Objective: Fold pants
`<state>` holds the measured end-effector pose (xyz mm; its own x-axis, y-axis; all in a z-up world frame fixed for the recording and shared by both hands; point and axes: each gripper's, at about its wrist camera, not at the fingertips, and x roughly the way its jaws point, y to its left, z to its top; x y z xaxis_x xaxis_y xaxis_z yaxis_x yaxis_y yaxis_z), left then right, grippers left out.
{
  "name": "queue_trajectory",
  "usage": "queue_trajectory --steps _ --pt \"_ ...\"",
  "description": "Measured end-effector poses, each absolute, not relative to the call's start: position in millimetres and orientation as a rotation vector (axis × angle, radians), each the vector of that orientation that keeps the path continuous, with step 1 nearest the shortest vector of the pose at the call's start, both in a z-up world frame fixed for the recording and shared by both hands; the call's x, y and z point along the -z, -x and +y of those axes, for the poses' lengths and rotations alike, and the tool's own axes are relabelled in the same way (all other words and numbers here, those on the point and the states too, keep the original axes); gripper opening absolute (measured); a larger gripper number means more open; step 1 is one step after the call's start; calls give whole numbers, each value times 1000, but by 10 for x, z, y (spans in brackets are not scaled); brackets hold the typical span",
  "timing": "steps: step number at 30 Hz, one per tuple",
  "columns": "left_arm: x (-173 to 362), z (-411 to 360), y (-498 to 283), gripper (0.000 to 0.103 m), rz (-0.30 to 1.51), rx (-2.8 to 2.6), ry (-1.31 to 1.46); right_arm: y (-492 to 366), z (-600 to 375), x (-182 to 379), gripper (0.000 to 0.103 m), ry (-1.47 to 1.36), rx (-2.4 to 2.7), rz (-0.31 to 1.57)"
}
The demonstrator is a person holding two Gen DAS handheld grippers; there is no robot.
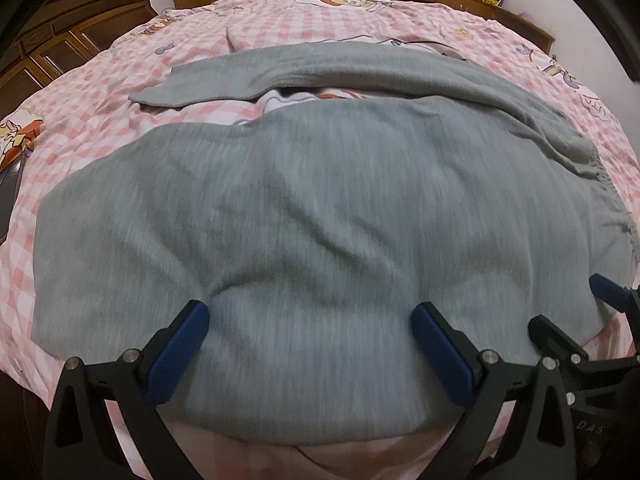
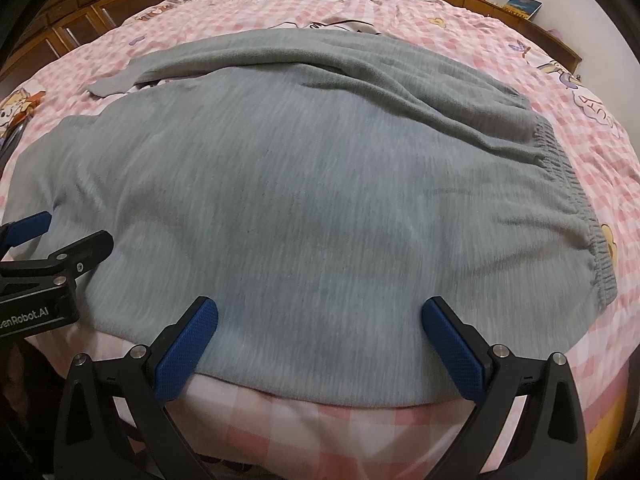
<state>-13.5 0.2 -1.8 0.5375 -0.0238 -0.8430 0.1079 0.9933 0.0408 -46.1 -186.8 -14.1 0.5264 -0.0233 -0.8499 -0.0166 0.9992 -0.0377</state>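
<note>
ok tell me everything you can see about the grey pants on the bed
The grey knit pants look like soft, fleecy sweatpants. They lie spread flat but wrinkled on the pink checked bedsheet, elastic gathered waistband to the right, legs running left, the far leg apart from the near one. Both the left gripper and right gripper are open at the near edge, gripping nothing.

The pants (image 2: 304,184) are soft grey cloth with a fuzzy, matt look, and the waistband (image 2: 568,184) is bunched and wrinkly. The bed sheet (image 1: 80,92) is thin pink checked cloth, smooth but creased. The left gripper (image 1: 310,316) and right gripper (image 2: 320,308) are matt black plastic with bumpy blue rubber pads (image 2: 186,356) and shiny metal pins (image 2: 501,350); the cupboard (image 1: 52,40) is dark, glossy wood.
</note>
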Motion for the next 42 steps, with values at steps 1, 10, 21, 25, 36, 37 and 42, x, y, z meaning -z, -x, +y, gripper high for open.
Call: queue_trajectory --steps 1,10,21,25,36,37,42 --pt "7 7 134 103 1000 80 -90 465 -1877 132 103 40 -2 1017" --pt "-121 19 194 103 985 123 -99 528 -2124 -53 97 -11 -45 997" --pt "-414 -14 -246 103 956 134 -138 135 -3228 -451 97 -112 63 975" --pt "-586 -46 -588 103 948 145 -163 -160 -3492 -558 97 -90 93 989" --pt "-819 -62 -1671 103 961 141 -201 -967 -3908 -562 95 -76 92 1054" --pt "-815 -70 -1756 103 963 142 -210 -1000 -3922 -557 95 -75 94 1057" --pt "-743 -92 -2123 103 988 175 -221 -1269 -4064 -508 95 -79 120 1076"
